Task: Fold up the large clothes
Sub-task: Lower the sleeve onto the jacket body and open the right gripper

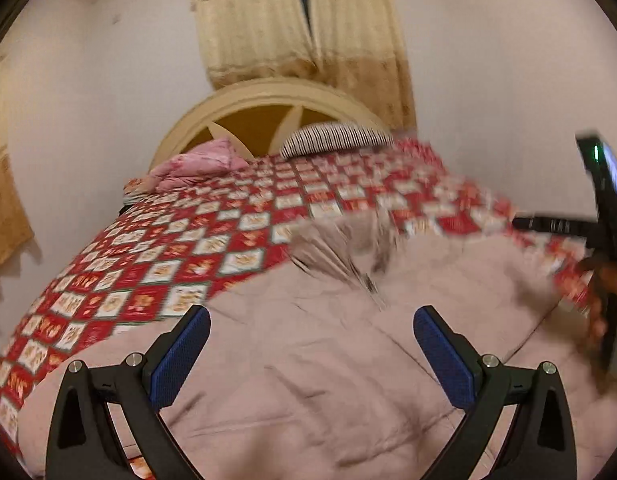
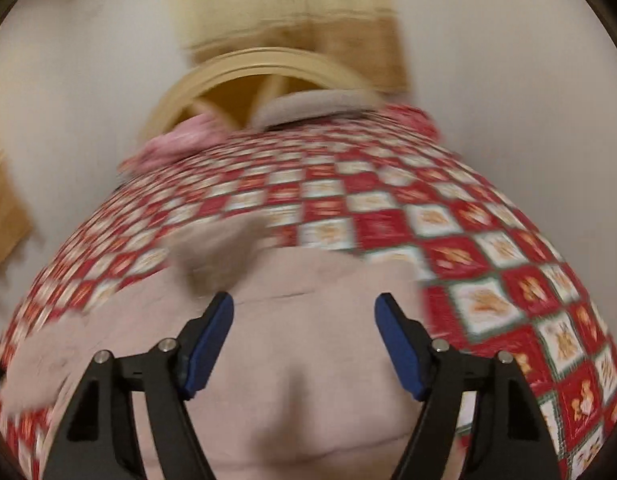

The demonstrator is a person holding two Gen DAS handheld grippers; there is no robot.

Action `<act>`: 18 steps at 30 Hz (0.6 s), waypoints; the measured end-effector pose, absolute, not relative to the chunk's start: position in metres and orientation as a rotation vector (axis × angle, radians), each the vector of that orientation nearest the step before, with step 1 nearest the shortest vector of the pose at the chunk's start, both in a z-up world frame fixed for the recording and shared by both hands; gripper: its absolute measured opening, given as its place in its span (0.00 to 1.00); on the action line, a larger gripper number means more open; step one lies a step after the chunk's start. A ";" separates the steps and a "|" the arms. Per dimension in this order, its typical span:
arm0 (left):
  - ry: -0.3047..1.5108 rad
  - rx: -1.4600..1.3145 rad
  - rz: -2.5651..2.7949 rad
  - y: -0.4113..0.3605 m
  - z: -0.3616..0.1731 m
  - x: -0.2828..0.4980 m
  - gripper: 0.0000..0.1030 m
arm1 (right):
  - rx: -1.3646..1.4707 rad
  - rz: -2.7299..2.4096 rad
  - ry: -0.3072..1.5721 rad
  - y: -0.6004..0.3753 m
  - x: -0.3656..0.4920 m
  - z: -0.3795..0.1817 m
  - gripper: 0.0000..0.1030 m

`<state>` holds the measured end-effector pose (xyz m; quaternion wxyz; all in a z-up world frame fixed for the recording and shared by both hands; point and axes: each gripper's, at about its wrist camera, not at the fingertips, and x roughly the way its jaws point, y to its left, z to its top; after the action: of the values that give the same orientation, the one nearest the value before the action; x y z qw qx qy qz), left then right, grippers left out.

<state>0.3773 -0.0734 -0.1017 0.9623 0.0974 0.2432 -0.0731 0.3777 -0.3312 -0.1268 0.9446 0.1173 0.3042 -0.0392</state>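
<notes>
A large pale pink garment (image 1: 308, 360) lies spread on the red and white checkered bedspread (image 1: 168, 248). My left gripper (image 1: 311, 316) is open and empty just above the garment. The garment also shows in the right wrist view (image 2: 300, 380), with a bunched, blurred part (image 2: 216, 248) at its far left. My right gripper (image 2: 304, 302) is open and empty over the garment. The other gripper's black body (image 1: 604, 216) shows at the right edge of the left wrist view, blurred.
A striped pillow (image 1: 332, 138) and a pink pillow (image 1: 196, 168) lie at the head of the bed against a cream arched headboard (image 1: 260, 100). Beige curtains (image 1: 304, 28) hang behind. White walls flank the bed.
</notes>
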 end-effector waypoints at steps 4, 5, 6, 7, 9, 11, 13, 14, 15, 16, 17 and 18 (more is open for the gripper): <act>0.602 0.340 -0.123 -0.106 -0.156 0.405 0.99 | 0.210 -0.080 0.745 -0.340 0.404 -0.173 0.68; 0.640 0.357 -0.116 -0.108 -0.167 0.411 0.99 | 0.198 -0.062 0.785 -0.337 0.409 -0.184 0.68; 0.686 0.356 -0.111 -0.106 -0.178 0.416 0.99 | 0.176 -0.062 0.819 -0.334 0.411 -0.193 0.68; 0.708 0.340 -0.118 -0.103 -0.184 0.419 0.99 | 0.145 -0.060 0.856 -0.329 0.413 -0.206 0.68; 0.737 0.313 -0.126 -0.100 -0.191 0.420 0.99 | 0.094 -0.065 0.865 -0.325 0.412 -0.219 0.68; 0.758 0.285 -0.136 -0.098 -0.196 0.422 0.99 | 0.060 -0.079 0.867 -0.323 0.410 -0.222 0.69; 0.776 0.257 -0.144 -0.096 -0.201 0.426 0.99 | 0.059 -0.080 0.872 -0.324 0.411 -0.224 0.69; 0.786 0.242 -0.150 -0.097 -0.204 0.428 0.99 | 0.054 -0.082 0.874 -0.323 0.410 -0.225 0.69; 0.797 0.226 -0.157 -0.096 -0.206 0.431 0.99 | 0.047 -0.086 0.876 -0.324 0.413 -0.226 0.69; 0.810 0.201 -0.167 -0.093 -0.208 0.433 0.99 | 0.037 -0.091 0.878 -0.323 0.413 -0.226 0.69; 0.817 0.187 -0.174 -0.092 -0.209 0.433 0.99 | 0.024 -0.098 0.881 -0.322 0.415 -0.226 0.69; 0.826 0.172 -0.179 -0.090 -0.210 0.434 0.99 | 0.007 -0.107 0.890 -0.318 0.416 -0.225 0.69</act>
<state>0.4342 -0.0899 -0.2099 0.9085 0.0833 0.4003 -0.0870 0.4161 -0.3182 -0.2252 0.9013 0.0032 0.4302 -0.0516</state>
